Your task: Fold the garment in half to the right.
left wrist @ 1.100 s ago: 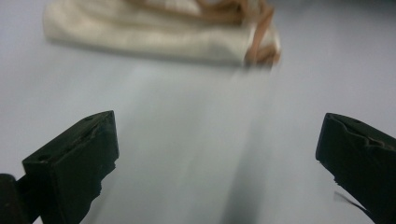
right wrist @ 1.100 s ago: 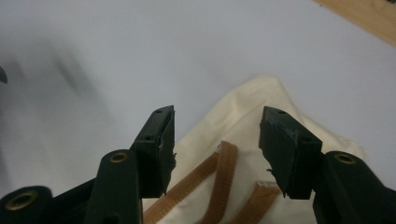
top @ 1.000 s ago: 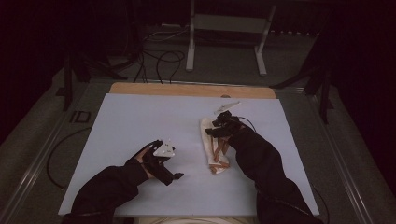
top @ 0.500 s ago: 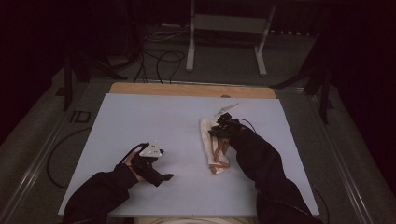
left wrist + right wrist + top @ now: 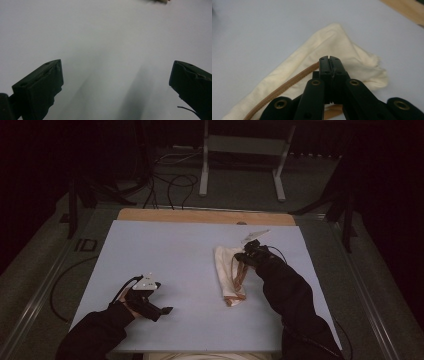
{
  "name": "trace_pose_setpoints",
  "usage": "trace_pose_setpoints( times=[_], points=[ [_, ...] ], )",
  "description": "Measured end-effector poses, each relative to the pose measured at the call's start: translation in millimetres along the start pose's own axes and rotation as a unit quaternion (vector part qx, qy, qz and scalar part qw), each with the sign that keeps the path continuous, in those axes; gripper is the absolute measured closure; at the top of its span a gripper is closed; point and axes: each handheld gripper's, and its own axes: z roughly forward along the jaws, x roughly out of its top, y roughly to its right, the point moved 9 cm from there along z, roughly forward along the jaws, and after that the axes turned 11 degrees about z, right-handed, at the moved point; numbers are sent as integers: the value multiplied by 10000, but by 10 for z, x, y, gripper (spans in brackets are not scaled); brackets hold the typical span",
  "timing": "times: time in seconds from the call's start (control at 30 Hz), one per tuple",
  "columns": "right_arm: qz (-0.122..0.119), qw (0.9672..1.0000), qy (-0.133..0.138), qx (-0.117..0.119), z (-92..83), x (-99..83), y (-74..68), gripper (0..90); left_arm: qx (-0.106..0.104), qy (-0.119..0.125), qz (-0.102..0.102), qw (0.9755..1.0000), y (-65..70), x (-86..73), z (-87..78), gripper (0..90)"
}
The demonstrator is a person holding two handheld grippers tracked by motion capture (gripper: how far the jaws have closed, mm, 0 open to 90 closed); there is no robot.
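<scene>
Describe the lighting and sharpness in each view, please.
High view: dim, dark surroundings, only the table lit. Left gripper view: soft, blurred, shadows stretching from the open tongs. Right gripper view: bright, the cream cloth sharp.

A pale blue-grey tabletop (image 5: 165,260) with a bare wooden strip (image 5: 200,216) along its far edge stands in a dim room, with a grey floor (image 5: 240,190), loose black cables (image 5: 170,180) and a light metal stand (image 5: 242,150) beyond.
</scene>
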Motion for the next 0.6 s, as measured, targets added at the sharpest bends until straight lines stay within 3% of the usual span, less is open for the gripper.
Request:
trace_pose_setpoints(
  times=[0.33,0.6],
  points=[
    [141,9987,354,-340,-290,-27,187,900,111,28,-124,9999,-13,-84,-76,0],
    [252,9974,398,-551,-437,-172,351,900,210,56,-168,9996,-19,-118,-139,0]
  ],
)
